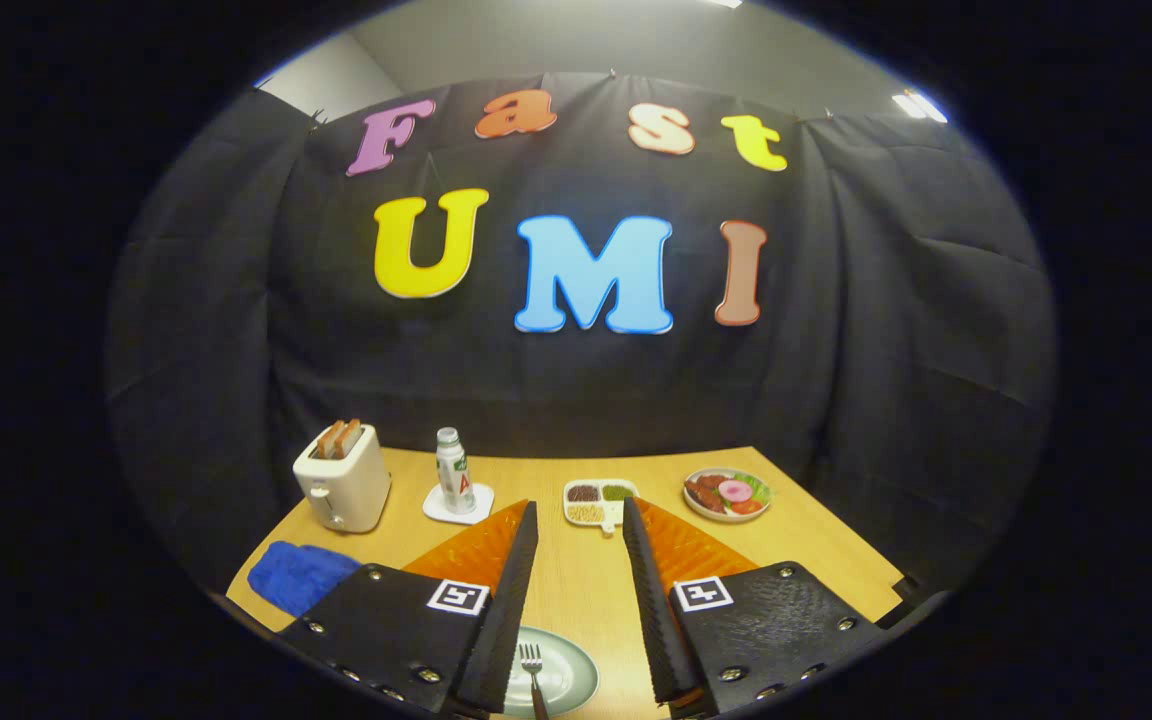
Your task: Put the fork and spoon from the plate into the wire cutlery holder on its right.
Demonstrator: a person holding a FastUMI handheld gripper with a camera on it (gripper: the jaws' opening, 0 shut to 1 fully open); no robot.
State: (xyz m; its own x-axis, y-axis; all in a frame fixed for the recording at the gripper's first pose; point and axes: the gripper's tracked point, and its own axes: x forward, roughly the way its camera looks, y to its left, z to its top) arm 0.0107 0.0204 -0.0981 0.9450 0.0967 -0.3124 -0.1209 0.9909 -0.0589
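While the fork (532, 668) is lying on the plate (576, 672) low between the fingers, the gripper (580, 520) is hovering wide open, gripping nothing. Judging this as the approach step: next move is dropping down and closing on the fork handle. Spoon and holder aren't identifiable. Beyond the fingertips, the bottle (453, 470) is showing a red "A"; other label text is too small.

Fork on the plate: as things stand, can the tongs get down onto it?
Probably yes. The tongs are open, and the fork lies on the plate below and between the fingers, nearer the left one, with nothing over it. They would need to tip down and shift slightly left.
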